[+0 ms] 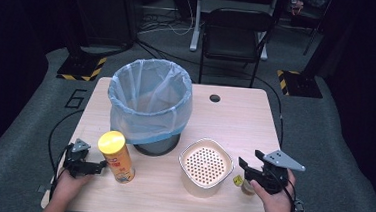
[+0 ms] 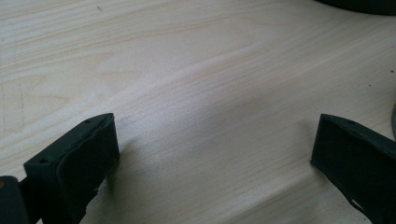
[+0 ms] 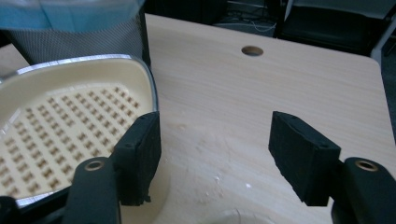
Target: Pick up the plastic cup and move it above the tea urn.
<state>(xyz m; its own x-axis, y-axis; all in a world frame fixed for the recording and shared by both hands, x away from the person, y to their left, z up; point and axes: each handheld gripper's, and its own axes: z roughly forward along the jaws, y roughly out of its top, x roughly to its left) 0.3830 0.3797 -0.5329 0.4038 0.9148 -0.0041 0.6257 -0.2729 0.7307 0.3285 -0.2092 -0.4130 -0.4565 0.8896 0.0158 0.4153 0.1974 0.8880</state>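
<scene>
A yellow-lidded snack can [image 1: 117,156] stands upright near the table's front left. My left gripper [image 1: 100,166] lies just left of it, open, its jaws pointing at the can's lower part. In the left gripper view the left gripper [image 2: 215,140] has only bare wood between its jaws. A cream perforated basket [image 1: 206,165] with a metal rim sits front centre. My right gripper [image 1: 249,160] is open just right of it. The right gripper [image 3: 215,144] holds nothing, its left jaw beside the basket [image 3: 60,126]. A small jar with a yellow label [image 1: 243,183] stands under the right hand.
A mesh waste bin lined with a blue bag [image 1: 149,103] stands behind the can and the basket, and the bin [image 3: 79,42] rises beyond the basket. A cable hole [image 1: 214,98] marks the back of the wooden table [image 1: 235,124]. A black chair [image 1: 233,34] stands beyond the table.
</scene>
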